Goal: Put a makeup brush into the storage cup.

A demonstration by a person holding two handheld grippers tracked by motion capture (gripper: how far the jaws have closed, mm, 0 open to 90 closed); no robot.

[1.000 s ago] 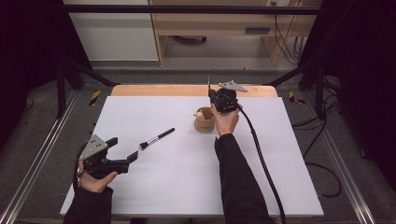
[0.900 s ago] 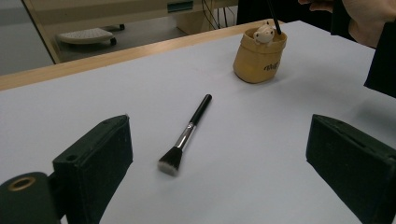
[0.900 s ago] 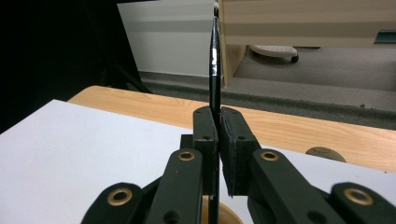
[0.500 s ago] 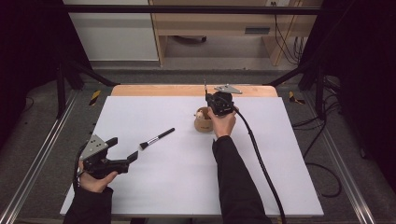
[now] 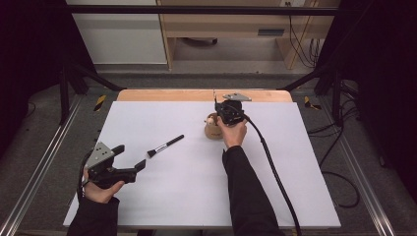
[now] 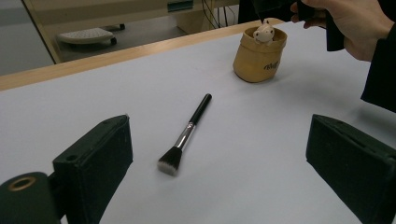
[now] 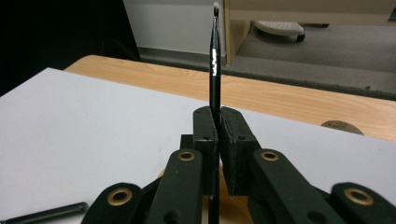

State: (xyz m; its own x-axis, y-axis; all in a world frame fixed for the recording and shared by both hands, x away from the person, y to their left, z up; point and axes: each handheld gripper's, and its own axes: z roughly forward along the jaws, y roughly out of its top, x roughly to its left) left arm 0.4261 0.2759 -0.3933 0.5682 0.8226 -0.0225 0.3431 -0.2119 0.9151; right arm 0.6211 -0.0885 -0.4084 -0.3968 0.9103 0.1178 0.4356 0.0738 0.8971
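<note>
The white table (image 5: 196, 196) has lots of bare room in front. Far back sits a small tan pot (image 6: 259, 56), well away from the wooden edge. The right tool (image 5: 229, 114) is right above it, squeezed tight on a thin black brush (image 7: 215, 56) that stands straight up. So the pot lies straight down. The left tool (image 5: 132, 172) is wide apart, holding nothing, with a big brush (image 6: 185, 134) lying just ahead, handle pointing toward the pot.

The left claw (image 5: 140, 166) sits low at about eight o'clock on the counter (image 5: 305, 196), its jaws spread wide and pointing toward two o'clock. The right claw (image 5: 215, 104) is held out at twelve o'clock on a straight forearm, jaws pressed together on a thin brush (image 7: 215, 56) standing upright.
</note>
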